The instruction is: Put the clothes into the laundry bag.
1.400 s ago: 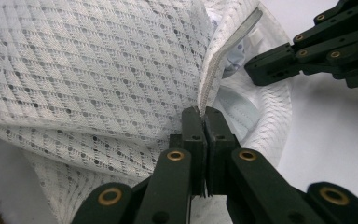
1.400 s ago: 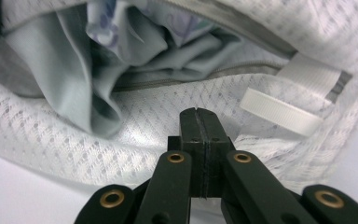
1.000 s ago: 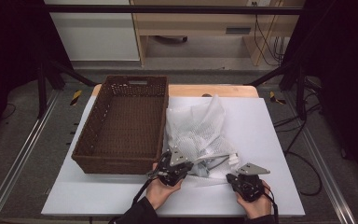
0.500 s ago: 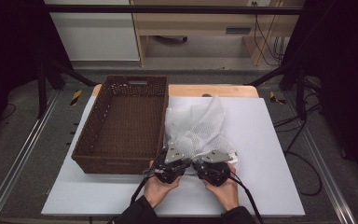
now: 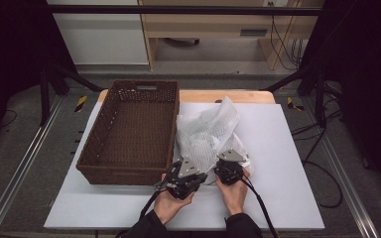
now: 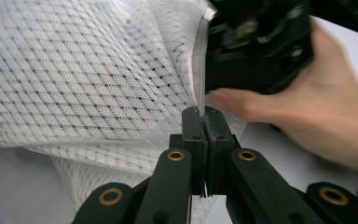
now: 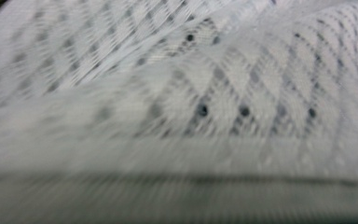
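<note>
Mesh bag (image 5: 208, 134) near front edge of tabletop (image 5: 287, 163), beside basket (image 5: 134, 134); zipper edge clamped in left hand-held gripper (image 6: 204, 122); right hand-held gripper (image 5: 229, 166) against mesh, grip unclear.

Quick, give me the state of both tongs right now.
Left tongs: shut on the zip edge of the white mesh bag.
Right tongs: against the mesh bag; open or shut cannot be told.
</note>
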### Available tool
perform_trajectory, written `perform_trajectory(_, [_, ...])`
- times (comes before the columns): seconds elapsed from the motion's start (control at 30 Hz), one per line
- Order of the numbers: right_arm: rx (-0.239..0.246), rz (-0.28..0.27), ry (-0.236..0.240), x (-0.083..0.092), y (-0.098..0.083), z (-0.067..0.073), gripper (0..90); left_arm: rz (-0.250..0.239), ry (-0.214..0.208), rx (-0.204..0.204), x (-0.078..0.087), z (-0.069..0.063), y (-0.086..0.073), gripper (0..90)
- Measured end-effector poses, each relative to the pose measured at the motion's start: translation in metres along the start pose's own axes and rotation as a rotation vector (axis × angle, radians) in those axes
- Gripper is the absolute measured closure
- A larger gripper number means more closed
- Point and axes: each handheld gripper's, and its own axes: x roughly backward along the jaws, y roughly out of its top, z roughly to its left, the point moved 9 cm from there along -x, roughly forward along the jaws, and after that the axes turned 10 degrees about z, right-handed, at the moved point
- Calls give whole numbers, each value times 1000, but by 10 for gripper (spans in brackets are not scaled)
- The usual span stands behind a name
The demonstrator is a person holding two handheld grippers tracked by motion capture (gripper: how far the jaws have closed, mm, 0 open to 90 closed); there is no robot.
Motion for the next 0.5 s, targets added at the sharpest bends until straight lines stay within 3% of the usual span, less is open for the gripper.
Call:
perform_trajectory(0.1, [25,-7,50,14,-6,0,538,0,4,6,-2,2,-1,884])
perform_trajectory(0.2, [56,6,80,34,-18,-2,423,1,10,10,-5,4,-2,883])
perform_trajectory(0.37, [75,-11,21,64,-34,-25,415,15,21,7,-11,5,-5,882])
perform_trajectory(0.47, [16,-11,-85,67,-35,-59,423,22,25,8,-14,7,-7,881])
perform_trajectory(0.5, [-10,-6,-96,66,-35,-67,435,25,28,6,-14,7,-7,881])
